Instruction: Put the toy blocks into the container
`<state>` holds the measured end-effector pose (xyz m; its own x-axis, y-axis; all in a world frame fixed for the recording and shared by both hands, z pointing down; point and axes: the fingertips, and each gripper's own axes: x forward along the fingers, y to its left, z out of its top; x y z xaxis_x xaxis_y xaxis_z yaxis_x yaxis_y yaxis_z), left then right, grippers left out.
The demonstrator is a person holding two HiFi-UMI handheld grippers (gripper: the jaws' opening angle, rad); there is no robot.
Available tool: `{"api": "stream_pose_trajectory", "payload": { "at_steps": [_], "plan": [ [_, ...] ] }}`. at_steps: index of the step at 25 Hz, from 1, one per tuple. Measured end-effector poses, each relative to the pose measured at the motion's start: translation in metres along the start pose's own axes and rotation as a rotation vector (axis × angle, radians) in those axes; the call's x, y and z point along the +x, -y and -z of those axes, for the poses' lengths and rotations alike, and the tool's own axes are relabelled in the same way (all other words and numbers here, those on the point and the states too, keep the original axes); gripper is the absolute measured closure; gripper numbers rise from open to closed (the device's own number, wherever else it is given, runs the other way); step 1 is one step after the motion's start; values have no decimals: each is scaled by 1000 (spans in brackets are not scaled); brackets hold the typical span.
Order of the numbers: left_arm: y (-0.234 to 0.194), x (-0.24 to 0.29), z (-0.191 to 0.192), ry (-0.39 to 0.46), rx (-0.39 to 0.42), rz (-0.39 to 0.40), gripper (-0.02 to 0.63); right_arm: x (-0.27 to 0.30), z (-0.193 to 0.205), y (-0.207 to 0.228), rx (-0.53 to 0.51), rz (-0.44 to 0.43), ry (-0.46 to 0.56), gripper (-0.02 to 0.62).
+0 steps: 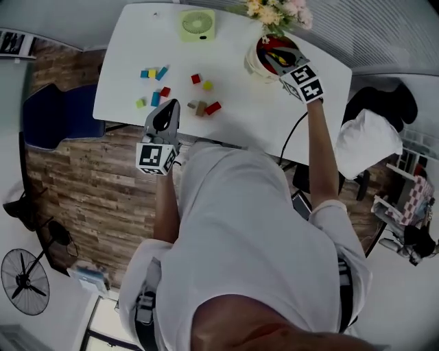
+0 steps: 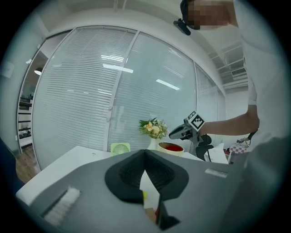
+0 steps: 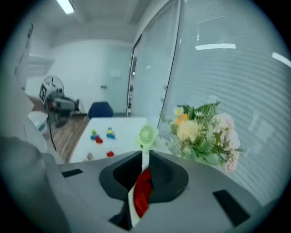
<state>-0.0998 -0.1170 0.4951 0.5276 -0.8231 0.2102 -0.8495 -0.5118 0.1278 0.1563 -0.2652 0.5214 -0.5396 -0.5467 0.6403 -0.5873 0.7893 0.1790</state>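
Note:
Several coloured toy blocks [image 1: 200, 107] lie scattered on the left half of the white table [image 1: 254, 116]; they also show as blocks [image 3: 102, 135] far off. The container [image 1: 254, 65] is a white bowl with a red inside, standing at the table's far right. My right gripper [image 1: 276, 59] hangs over it, tilted down. Its jaws stand a narrow slit apart [image 3: 145, 157], and only the bowl's red inside shows through, nothing between them. My left gripper [image 1: 165, 118] is at the table's near edge, just short of the blocks. Its fingertips meet [image 2: 144, 157], empty.
A green desk fan [image 1: 198, 25] stands at the table's far edge and a vase of flowers [image 1: 278, 12] behind the container. A blue chair [image 1: 55, 113] is left of the table. A black chair with white cloth [image 1: 370, 137] is on the right.

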Motion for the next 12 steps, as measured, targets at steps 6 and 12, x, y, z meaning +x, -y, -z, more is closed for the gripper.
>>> {"api": "stream_pose_trajectory", "payload": {
  "at_steps": [6,12],
  "plan": [
    [-8,-12,-1,-3,-8,-40,609,25,-51,-107,18,-132,195,592],
    [-20,-47,-1,-1,-24,-130,609,149,36,-187,-62,-299,-228,372]
  ]
}}
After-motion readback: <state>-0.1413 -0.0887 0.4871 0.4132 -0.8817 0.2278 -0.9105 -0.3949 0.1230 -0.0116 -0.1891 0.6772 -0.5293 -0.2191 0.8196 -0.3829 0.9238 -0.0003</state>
